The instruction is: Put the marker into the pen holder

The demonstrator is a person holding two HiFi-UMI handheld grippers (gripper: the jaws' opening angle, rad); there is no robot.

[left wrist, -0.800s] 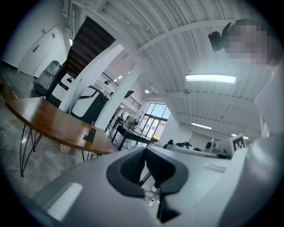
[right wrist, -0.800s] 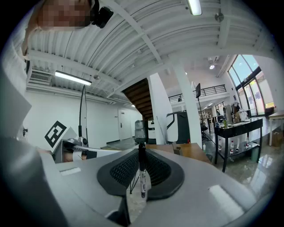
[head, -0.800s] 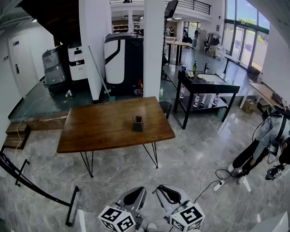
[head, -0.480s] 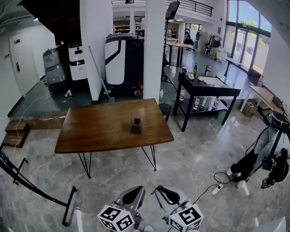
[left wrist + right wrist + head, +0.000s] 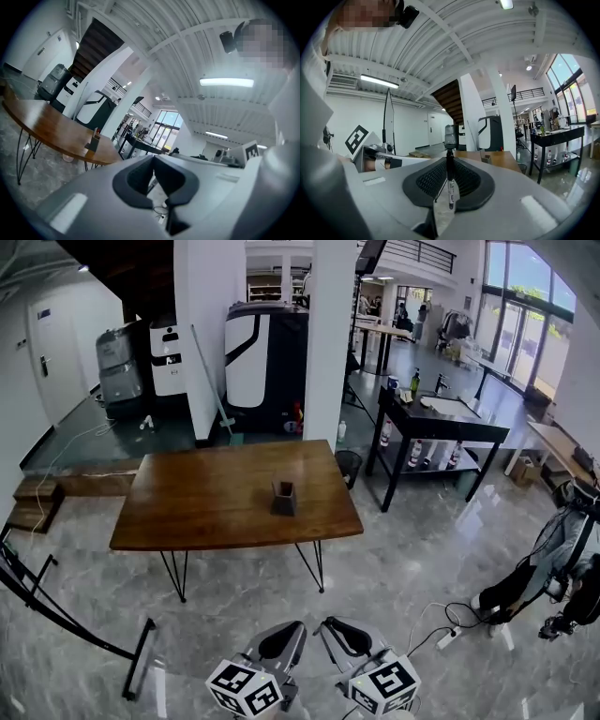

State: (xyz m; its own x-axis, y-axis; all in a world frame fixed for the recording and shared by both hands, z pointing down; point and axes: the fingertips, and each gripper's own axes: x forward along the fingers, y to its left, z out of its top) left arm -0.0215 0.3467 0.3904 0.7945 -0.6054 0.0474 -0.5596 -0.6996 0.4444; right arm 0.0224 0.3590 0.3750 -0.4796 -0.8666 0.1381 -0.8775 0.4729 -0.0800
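The dark square pen holder (image 5: 284,498) stands near the middle of the brown wooden table (image 5: 187,512), well ahead of me across the floor. Both grippers sit low at the bottom of the head view, far from the table. My right gripper (image 5: 335,631) is shut on a black marker (image 5: 450,180), which stands upright between the pads. My left gripper (image 5: 285,634) is shut with nothing in it. In the left gripper view the pen holder (image 5: 93,140) shows on the table (image 5: 47,126). It shows small in the right gripper view, pen holder (image 5: 486,159).
A white pillar (image 5: 328,343) rises behind the table. A black side table (image 5: 441,418) with bottles stands at the right. A person (image 5: 553,568) bends over at the far right, with a power strip (image 5: 448,638) on the floor nearby. A black stand (image 5: 75,615) lies at the left.
The head view has shifted slightly and the table sits a little lower and nearer. Both grippers keep their places at the bottom. The person at the right has moved.
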